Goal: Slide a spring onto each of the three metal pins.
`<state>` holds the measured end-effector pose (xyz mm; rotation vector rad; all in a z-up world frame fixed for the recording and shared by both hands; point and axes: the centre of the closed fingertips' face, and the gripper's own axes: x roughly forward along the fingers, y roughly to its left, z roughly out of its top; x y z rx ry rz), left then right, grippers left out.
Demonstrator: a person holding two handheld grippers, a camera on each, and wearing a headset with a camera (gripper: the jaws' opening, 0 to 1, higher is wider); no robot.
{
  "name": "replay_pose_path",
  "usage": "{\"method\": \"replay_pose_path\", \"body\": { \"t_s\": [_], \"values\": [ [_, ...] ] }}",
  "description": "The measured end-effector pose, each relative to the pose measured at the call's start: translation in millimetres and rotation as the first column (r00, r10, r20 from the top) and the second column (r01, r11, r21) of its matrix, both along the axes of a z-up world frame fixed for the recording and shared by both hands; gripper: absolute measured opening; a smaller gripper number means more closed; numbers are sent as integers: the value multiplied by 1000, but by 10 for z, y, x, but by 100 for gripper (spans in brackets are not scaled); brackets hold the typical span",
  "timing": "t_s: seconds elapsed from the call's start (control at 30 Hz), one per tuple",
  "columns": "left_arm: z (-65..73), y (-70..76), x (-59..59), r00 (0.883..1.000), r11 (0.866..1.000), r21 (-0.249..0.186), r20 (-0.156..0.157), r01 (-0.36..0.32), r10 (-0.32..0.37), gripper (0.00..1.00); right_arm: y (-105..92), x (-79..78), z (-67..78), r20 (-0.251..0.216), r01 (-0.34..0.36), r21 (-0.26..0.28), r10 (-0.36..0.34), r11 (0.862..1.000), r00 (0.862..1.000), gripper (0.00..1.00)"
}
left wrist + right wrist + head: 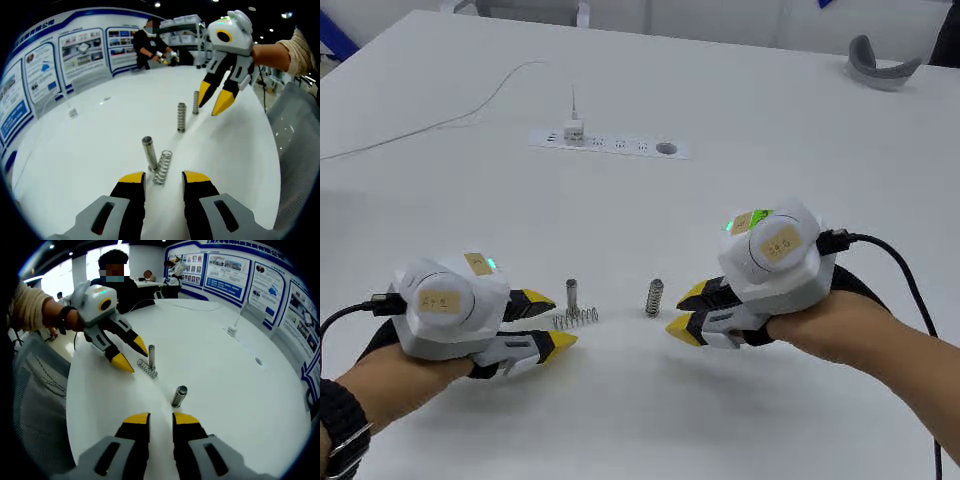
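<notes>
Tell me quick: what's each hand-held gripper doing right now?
Left hand-held gripper: open, empty; loose spring lying at its tips.
Right hand-held gripper: open, empty.

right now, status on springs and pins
Both open, empty: left hand-held gripper, right hand-held gripper. One pin sprung; loose spring beside bare pin. Power strip well clear.

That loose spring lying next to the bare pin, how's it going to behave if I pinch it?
The loose spring lies on its side on the smooth table, so it will probably roll if nudged. Its thin open coils suggest it is light and may squash under a firm pinch. Round wire could slip from the jaws of the left gripper.
</notes>
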<state>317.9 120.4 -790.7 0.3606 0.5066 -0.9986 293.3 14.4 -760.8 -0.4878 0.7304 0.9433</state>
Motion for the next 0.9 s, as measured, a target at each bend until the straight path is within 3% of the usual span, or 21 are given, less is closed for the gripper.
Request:
{"method": "replay_pose_path", "body": {
  "t_s": [0.5,0.9],
  "values": [
    [-52,20,52,1000,1000,20,1,-5,5,17,73,-37,47,11,-9,16,9,1000,1000,19],
    [-96,16,52,1000,999,41,8,5,-6,13,97,-44,63,15,-10,22,10,1000,1000,19]
  ]
}}
